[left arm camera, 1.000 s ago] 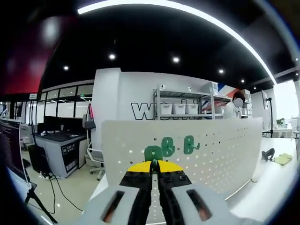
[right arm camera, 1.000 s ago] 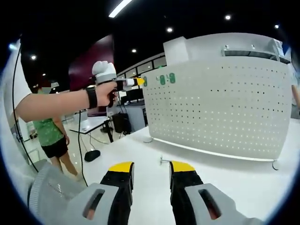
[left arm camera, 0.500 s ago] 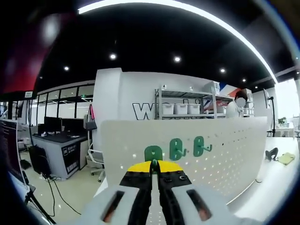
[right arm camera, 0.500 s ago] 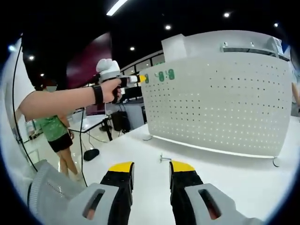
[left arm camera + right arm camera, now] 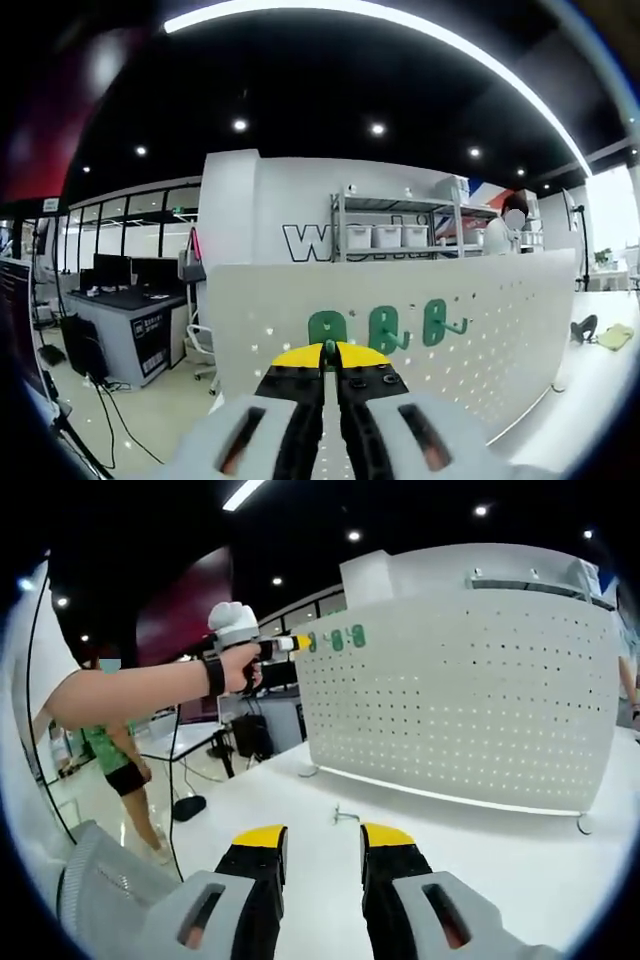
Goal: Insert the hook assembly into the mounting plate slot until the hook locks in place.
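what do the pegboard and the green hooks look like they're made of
Pegboard: probably painted sheet metal; flat matte white, even rows of punched holes, thin bent feet. Plastic can't be ruled out.
Green hooks: likely moulded plastic; uniform solid green, rounded backplates, slight sheen. The left gripper is shut on one.

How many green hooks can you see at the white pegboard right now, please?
3, in a row near the pegboard top edge: one hook at the left gripper tips, a middle hook, and a right hook. None looks hidden.
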{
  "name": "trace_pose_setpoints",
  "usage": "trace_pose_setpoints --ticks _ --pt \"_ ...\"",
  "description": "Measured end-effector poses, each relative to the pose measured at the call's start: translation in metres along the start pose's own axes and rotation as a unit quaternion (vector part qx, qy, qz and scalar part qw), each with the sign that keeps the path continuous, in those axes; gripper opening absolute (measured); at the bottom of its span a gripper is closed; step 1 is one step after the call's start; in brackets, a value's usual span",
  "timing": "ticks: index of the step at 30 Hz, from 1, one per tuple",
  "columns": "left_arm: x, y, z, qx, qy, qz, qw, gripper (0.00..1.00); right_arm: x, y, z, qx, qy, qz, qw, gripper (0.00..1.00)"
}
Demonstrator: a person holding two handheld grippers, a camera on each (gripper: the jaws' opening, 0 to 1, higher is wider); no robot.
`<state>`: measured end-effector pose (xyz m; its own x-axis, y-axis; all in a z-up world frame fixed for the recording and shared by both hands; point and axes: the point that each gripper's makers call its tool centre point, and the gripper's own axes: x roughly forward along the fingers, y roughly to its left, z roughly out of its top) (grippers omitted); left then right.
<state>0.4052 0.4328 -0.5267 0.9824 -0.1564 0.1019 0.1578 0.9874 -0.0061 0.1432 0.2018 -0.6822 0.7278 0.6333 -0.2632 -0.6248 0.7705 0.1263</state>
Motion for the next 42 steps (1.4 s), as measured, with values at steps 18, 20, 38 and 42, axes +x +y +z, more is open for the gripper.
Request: trace_pose_setpoints --ticks 18,20,38,42 --pt "0.015 0.004 0.001 0.007 -0.007 0.008 0.9999 0.03 -0.002 -0.006 -0.004 0.005 0.009 -0.012 0.9999 0.29" --pt "0.016 0.005 0.002 0.006 -0.007 0.009 0.9999 0.03 -0.002 -0.006 -0.003 0.005 0.008 -0.012 0.9999 0.29" --pt "0.022 0.008 -0.004 0.013 0.008 0.003 0.9999 0.04 0.0 -0.008 -0.003 0.008 0.006 -0.015 0.9998 0.29" --pt "0.023 0.006 -0.004 0.013 0.012 -0.005 0.9998 0.06 0.001 -0.007 -0.002 0.007 0.005 -0.013 0.9999 0.29"
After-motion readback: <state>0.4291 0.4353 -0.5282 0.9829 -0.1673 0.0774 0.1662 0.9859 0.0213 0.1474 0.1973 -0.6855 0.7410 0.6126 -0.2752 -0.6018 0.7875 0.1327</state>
